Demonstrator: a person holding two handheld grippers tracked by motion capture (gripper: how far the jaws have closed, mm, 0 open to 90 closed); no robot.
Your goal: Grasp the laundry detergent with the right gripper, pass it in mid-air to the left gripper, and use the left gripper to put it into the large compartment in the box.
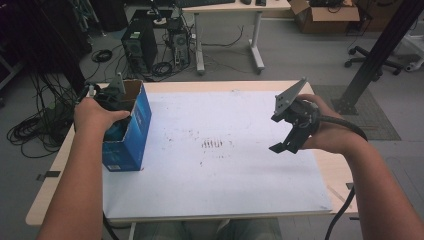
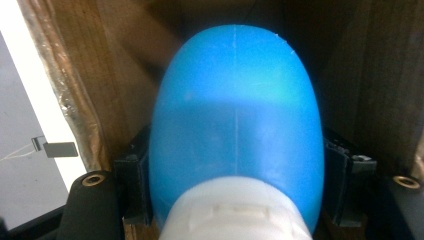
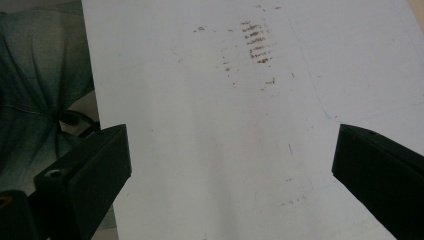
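A blue plastic bottle [image 2: 235, 115] with a white cap stands cap-up inside a blue cardboard box [image 1: 134, 127] at the table's left edge. My left gripper [image 2: 235, 185] reaches down into the box, and its black pads [image 2: 136, 185] stand close beside the bottle's two sides, jaws apart. In the high view the left hand covers that gripper [image 1: 111, 100] at the box's open top. My right gripper [image 1: 286, 146] hovers above the table's right side, tilted down, jaws wide open and nothing between them [image 3: 230, 165].
A white board [image 1: 220, 165] with brown smudges [image 1: 212, 144] covers the wooden table. The box's brown inner walls [image 2: 115, 75] close in around the bottle. Behind the table, cables and computer towers [image 1: 140, 45] sit on the floor, with a desk and a black post [image 1: 375, 55].
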